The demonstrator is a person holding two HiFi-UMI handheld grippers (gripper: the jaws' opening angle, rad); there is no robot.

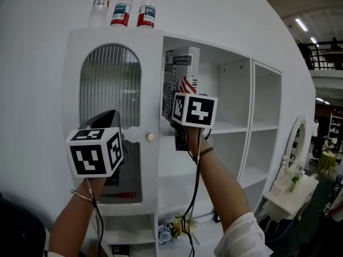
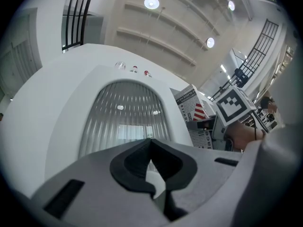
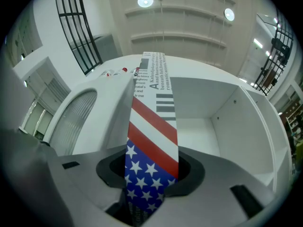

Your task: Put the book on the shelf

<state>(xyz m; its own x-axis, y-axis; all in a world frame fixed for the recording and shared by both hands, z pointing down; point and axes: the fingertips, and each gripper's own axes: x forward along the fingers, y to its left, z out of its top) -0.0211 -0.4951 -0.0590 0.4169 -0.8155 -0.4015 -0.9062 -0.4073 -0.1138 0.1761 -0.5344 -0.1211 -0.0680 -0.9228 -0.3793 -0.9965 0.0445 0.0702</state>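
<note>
The book [image 1: 180, 74], covered in newsprint with a stars-and-stripes spine [image 3: 150, 145], stands upright at the left end of the white shelf's upper compartment [image 1: 231, 126]. My right gripper [image 3: 149, 183] is shut on the book's lower spine, just under the marker cube [image 1: 193, 110]. To the left, my left gripper [image 2: 152, 174] hangs before the ribbed glass cabinet door [image 1: 110, 84], jaws shut and empty. From the left gripper view the book [image 2: 191, 109] shows at the right.
Three water bottles [image 1: 124, 8] stand on top of the cabinet. The door has a small round knob [image 1: 150, 137]. More open compartments [image 1: 265, 98] lie to the right. A white vanity with a mirror [image 1: 293, 159] stands at lower right, flowers [image 1: 177, 230] below.
</note>
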